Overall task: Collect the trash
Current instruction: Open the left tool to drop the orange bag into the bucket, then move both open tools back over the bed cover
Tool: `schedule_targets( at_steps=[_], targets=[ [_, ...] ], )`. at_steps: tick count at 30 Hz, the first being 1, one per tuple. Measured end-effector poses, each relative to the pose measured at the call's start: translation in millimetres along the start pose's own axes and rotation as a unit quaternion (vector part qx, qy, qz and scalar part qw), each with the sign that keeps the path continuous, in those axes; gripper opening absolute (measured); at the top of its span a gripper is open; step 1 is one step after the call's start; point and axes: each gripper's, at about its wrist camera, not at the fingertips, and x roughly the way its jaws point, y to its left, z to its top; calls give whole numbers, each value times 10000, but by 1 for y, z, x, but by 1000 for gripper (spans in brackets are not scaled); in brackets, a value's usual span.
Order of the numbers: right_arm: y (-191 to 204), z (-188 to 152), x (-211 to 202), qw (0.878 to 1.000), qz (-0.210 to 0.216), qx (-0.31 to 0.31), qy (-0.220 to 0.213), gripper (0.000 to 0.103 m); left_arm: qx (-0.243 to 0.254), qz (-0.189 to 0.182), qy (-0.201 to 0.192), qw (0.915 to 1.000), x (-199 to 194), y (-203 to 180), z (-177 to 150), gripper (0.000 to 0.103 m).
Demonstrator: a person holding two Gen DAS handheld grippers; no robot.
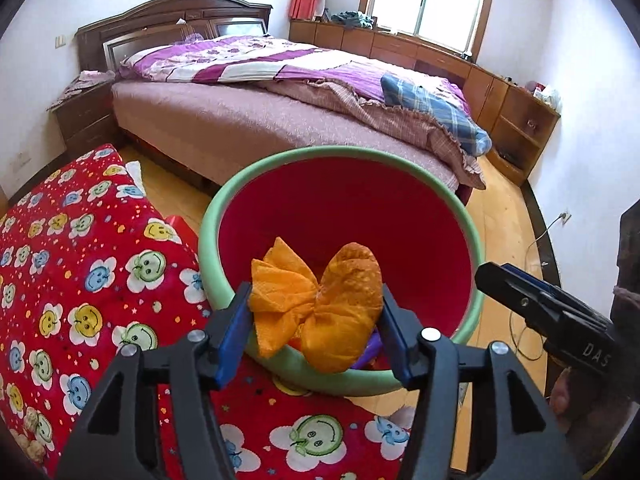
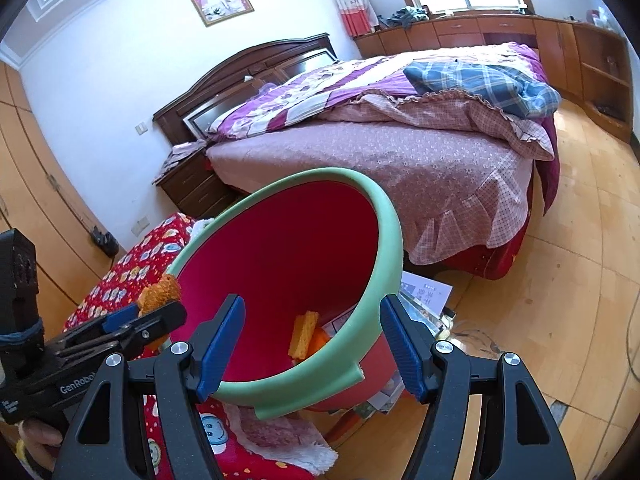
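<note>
At the near edge of a bedroom floor, beside the bed, taken left to right:

- Red quilt [image 1: 80, 264]: patterned with smiling apple faces, fills the lower left of the left wrist view; the bin stands against its right edge.
- Left gripper [image 1: 316, 328]: blue-padded fingers closed on the crumpled orange wrapper [image 1: 320, 312], one pad pressing each side. The wrapper is held over the near rim of the bin, partly above its opening. In the right wrist view the same gripper enters from the left with an orange scrap at its tip, just outside the bin's left rim.
- Trash bin [image 1: 224, 216]: red bucket with a pale green rim, tilted so its mouth faces the cameras. Inside, low down, lie an orange sponge-like piece [image 2: 304, 334] and something purple, only partly visible.
- Right gripper [image 2: 312, 344]: fingers spread apart, holding nothing; the green rim of the bin passes between them without clear contact, the right pad just beside the rim's outer edge. From the left wrist view its tip appears at the right, near the bin's right side.
- Papers [image 2: 424, 292]: printed sheets on the wooden floor [image 2: 560, 280], tucked behind and under the bin's right side.
- Bed [image 1: 256, 120]: pink cover, purple quilt, a blue plaid cloth [image 1: 436, 108] at its right end.
</note>
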Motion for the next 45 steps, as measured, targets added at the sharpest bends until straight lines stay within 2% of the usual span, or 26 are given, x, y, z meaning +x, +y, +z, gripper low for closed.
schedule_targets(
  at_steps=[3,7,18,25,37,40,45],
  targets=[
    [0,0,1,10000,10,11,16,71,39,-15,-8,10000,1,-2,-1,61],
    [-1,0,2,10000,6,15,13,71,90,33,-49,9999,1,-4,-1,79],
    [5,-1,-2,9999,70,-70,32,71,-254,140,-116,9995,-17,13,-6,80],
    [29,-7,-4,9991,302,-278,106,71,-631,503,-217,9965,-47,36,-18,80],
    [94,-24,-8,9936,700,-859,222,73,-1303,1186,-482,9832,-114,85,-54,80],
    [111,-30,-10,9921,759,-970,221,81,-1446,1378,-552,9783,-131,97,-65,80],
    [135,-38,-15,9882,922,-1201,228,81,-1727,1555,-651,9704,-155,114,-83,80]
  ],
)
